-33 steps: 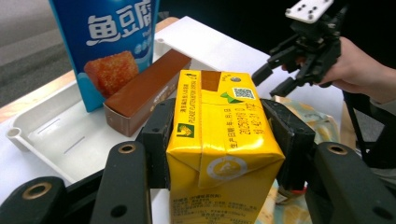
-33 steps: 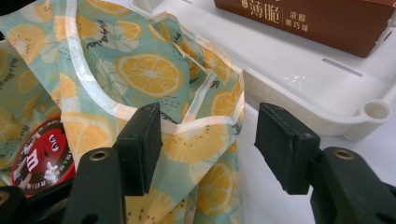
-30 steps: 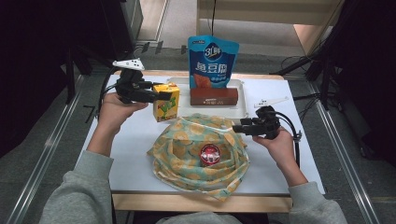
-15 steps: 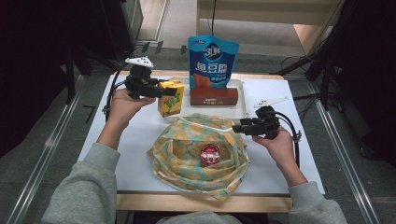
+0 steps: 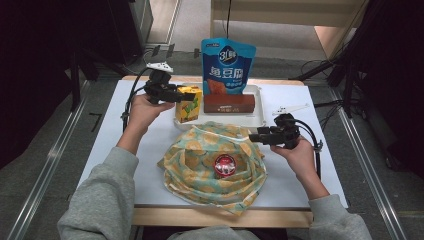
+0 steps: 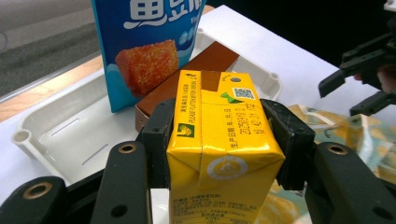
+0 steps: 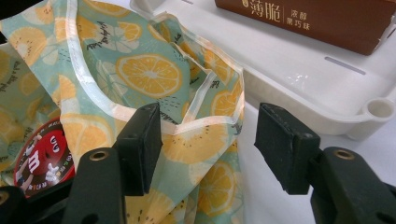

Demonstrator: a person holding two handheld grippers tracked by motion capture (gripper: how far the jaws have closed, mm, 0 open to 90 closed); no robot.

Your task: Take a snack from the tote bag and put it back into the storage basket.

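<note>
Since the earlier frame, left tongs (image 5: 181,94) have carried the yellow juice carton (image 5: 189,103) slightly forward along the surface (image 5: 125,130), toward the white tray (image 5: 261,107); right tongs (image 5: 256,136) unchanged in place. High view: carton upright just beside the tray's left edge, whether it rests on the surface or hangs just above cannot be told. Left tongs (image 6: 217,140) view: both pads pressed flat on the carton's (image 6: 219,154) two side faces, jaws partly spread to its width; printed date and QR code legible on top, which the high view does not resolve. Behind it, blue snack pouch (image 6: 144,46) standing in the tray (image 6: 70,130) beside a brown chocolate box (image 6: 187,74).

Right tongs (image 7: 208,140) view: jaws apart, gripping nothing, poised over the hem of the lemon-print cloth bag (image 7: 144,70); red M&M's tin (image 7: 39,161) lies inside the bag. High view shows the tin (image 5: 226,165) centred in the bag (image 5: 200,160).
</note>
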